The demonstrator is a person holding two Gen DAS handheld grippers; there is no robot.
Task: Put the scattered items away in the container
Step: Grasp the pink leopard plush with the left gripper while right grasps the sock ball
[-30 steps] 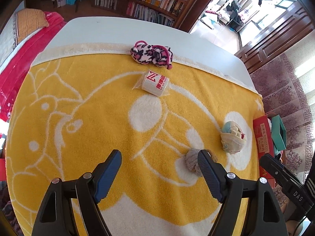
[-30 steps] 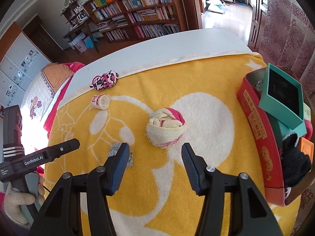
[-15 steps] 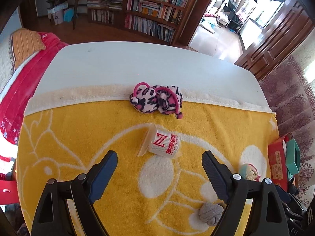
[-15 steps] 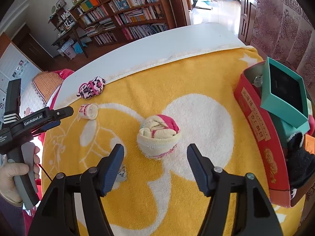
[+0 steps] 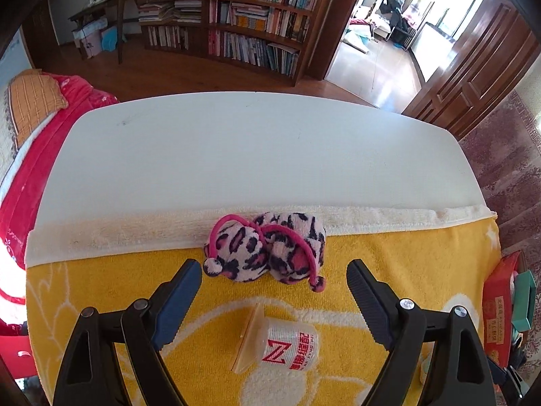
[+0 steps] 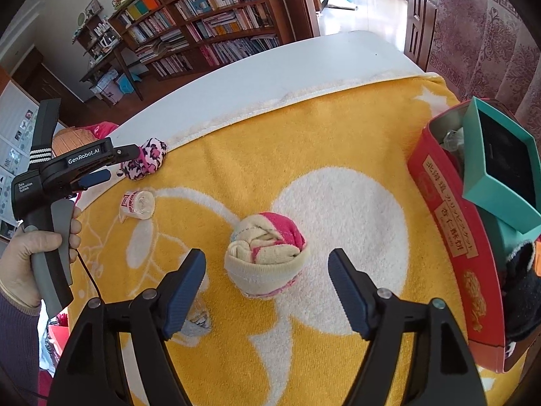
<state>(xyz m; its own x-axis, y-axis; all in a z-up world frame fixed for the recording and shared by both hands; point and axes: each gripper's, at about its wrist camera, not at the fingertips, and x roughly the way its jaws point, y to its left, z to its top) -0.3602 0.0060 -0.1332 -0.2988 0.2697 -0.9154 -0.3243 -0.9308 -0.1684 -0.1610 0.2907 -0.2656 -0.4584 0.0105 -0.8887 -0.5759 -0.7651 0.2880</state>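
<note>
Pink leopard socks (image 5: 267, 248) long axis crosswise | left tool (image 5: 274, 279) wide open, empty | right tool (image 6: 267, 270) wide open, empty

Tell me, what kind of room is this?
Probably a living room or study in someone's home. Tall bookshelves packed with books line the back wall, a bed with a red blanket sits beside the white table, and rolled socks lie on a yellow towel.
</note>
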